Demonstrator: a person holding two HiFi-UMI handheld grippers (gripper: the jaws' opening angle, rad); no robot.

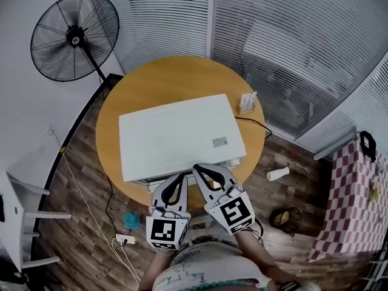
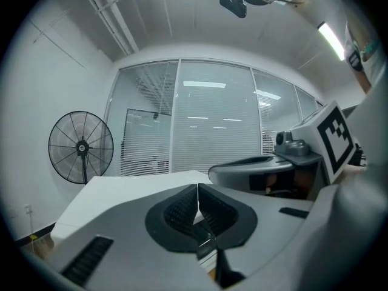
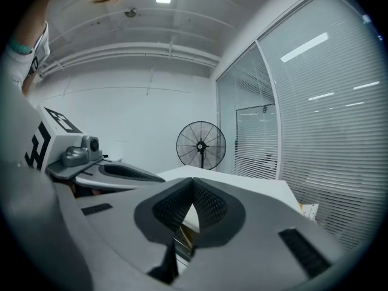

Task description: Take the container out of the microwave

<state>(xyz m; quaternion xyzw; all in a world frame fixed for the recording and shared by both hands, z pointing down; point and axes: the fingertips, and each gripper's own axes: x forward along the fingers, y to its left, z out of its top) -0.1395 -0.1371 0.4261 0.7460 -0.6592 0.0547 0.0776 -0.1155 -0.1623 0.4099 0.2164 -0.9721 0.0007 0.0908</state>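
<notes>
White microwave on a round table, left gripper and right gripper clenched empty at its front.

Head view: from high up, steeply down on microwave & round table, far off. Gripper views: low, close behind own jaws, near level across microwave top. All 3 share microwave top, fan, blinds.

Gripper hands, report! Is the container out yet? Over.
Left gripper, right gripper: jaws shut, empty, at microwave front. Container not in sight. No obstacle seen.
</notes>
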